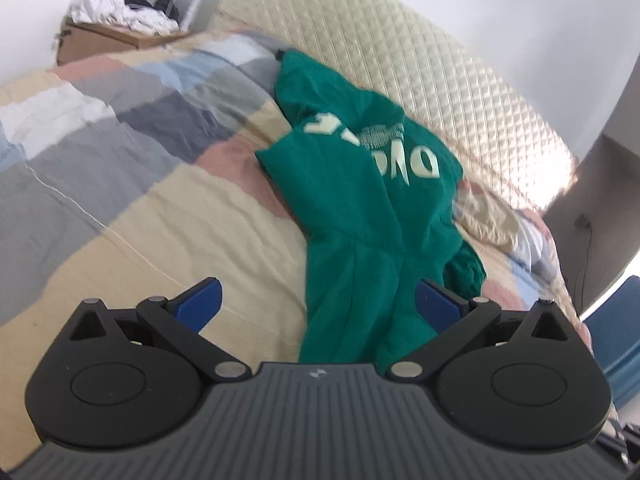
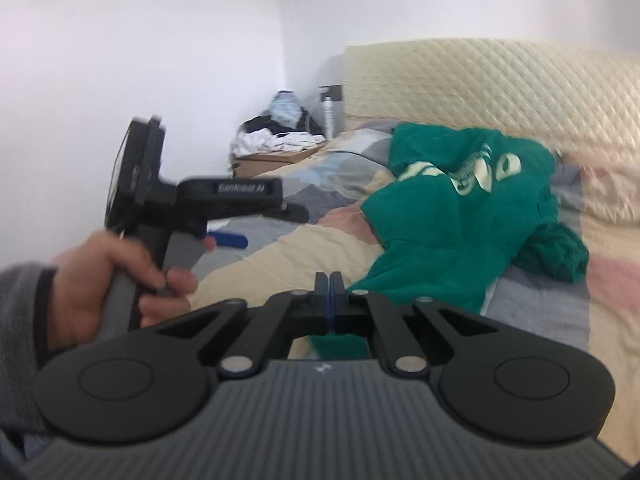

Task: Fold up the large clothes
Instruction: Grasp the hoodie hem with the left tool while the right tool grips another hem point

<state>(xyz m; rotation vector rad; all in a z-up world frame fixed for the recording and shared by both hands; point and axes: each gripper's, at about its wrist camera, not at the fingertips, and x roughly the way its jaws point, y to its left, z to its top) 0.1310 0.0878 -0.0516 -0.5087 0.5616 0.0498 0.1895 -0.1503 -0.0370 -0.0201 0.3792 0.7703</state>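
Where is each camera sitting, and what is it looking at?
Left wrist view: rides the left gripper, fingers spread wide, looking along the bed at the green sweatshirt and quilted headboard.
Right wrist view: rides the right gripper, fingers pressed together on green cloth, facing the room corner; the person's left hand shows.
Both views share the sweatshirt, the headboard and the cardboard box of clothes.

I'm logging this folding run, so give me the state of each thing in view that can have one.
Green sweatshirt: crumpled, unfolded, lying on the bed, one end pinched in the right claw.
Left claw: open, holding nothing, fingers either side of the sweatshirt's near end.
Right claw: shut on the sweatshirt's edge.
Cardboard box: open, heaped with clothes.
Patchwork bedspread: spread out, wrinkled.
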